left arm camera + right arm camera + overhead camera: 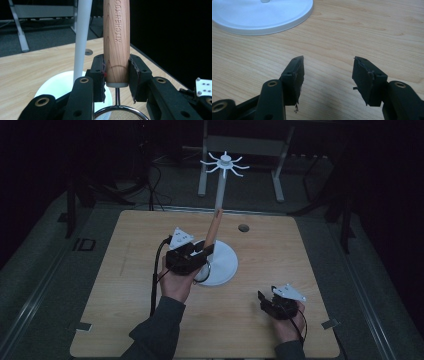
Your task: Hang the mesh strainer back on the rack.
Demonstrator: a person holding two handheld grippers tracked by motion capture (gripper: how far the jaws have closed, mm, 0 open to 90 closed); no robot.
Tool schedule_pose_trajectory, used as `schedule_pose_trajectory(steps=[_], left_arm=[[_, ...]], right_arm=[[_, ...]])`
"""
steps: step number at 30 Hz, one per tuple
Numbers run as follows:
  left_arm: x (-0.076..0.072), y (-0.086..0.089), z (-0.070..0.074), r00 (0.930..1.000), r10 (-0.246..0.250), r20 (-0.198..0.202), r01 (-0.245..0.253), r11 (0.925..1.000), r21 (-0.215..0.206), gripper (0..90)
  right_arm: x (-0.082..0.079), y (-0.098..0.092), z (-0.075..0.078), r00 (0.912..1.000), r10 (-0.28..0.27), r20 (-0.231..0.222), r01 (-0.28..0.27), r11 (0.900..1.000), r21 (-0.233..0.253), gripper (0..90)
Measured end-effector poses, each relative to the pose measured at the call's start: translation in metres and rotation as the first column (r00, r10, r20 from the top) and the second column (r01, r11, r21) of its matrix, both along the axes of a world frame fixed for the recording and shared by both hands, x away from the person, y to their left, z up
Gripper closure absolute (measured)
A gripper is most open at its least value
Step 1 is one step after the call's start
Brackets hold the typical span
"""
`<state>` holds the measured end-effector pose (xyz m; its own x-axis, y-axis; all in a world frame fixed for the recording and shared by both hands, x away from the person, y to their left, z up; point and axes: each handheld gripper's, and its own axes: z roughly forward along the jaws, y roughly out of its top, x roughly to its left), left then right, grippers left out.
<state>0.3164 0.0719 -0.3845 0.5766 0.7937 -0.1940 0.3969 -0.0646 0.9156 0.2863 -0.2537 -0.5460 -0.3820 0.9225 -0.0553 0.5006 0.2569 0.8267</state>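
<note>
Your left gripper [117, 72] was clamped on the round wooden handle [116, 42] of a wire-mesh strainer [118, 113], upright beside the white hook stand [220, 202]. You needed that squeeze firm to lift toward a hook; your right gripper [327, 72] stood apart, idle over the wooden table [367, 30].

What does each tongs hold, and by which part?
The left tongs grip a sieve by the lower end of its wooden handle. The right tongs hold nothing.
</note>
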Motion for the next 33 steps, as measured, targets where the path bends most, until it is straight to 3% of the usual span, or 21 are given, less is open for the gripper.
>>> schedule_pose_trajectory(steps=[18, 33], left_arm=[[0.0, 0.01, 0.015, 0.9987, 0.028, 0.042, -0.025, 0.9975, -0.066, 68.8], [-0.002, 0.015, 0.026, 0.9953, 0.06, 0.076, -0.05, 0.9911, -0.123, 68.8]], right_arm=[[0.0, -0.001, -0.001, 0.9999, -0.011, -0.001, 0.011, 1.0, -0.003, 42.7], [0.0, -0.001, -0.001, 0.9999, -0.013, -0.001, 0.013, 1.0, -0.003, 42.7]])
